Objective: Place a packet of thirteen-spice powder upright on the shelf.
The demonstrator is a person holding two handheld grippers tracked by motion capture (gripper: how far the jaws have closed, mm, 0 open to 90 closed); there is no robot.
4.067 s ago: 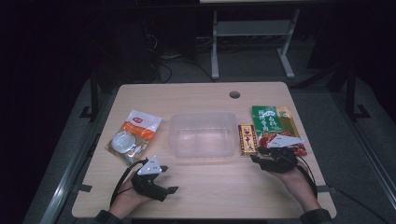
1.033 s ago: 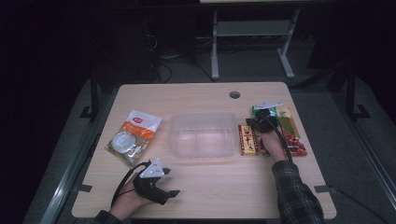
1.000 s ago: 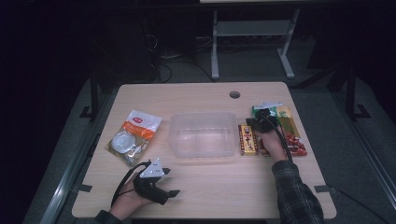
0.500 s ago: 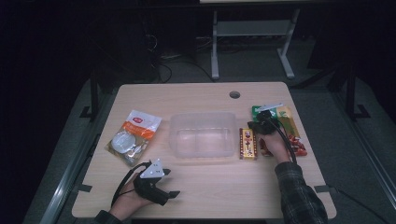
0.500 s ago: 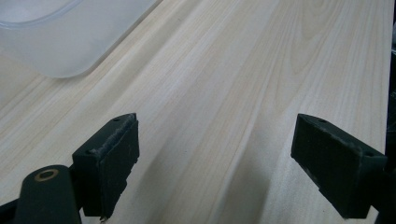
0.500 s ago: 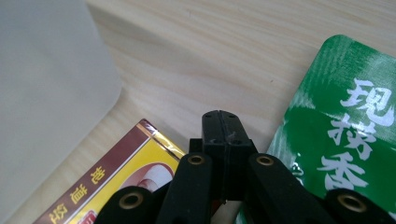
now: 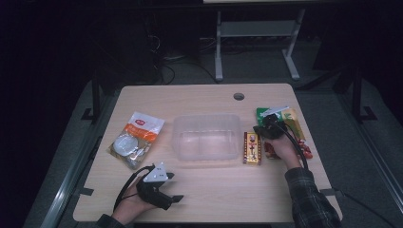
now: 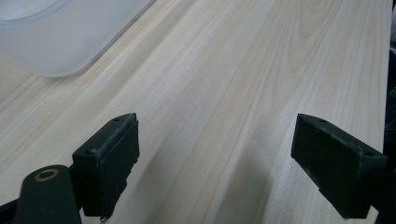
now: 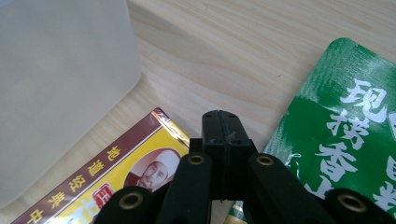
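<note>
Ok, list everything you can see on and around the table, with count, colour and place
Table: one, light wood, centre of the high view.
Clear tub: one, see-through plastic, middle of table.
White and orange packet: one, left of tub.
Red and yellow packet: one, just right of tub.
Green packet: one, right side, by right gripper.
Red packet: one, mostly hidden beside the right hand.
Cable hole: one, dark, far edge of table.
Grey stand: one, on floor behind table.
Left gripper: black, fingers open over bare wood, near left.
Right gripper: black, fingers shut, between the two packets.
</note>
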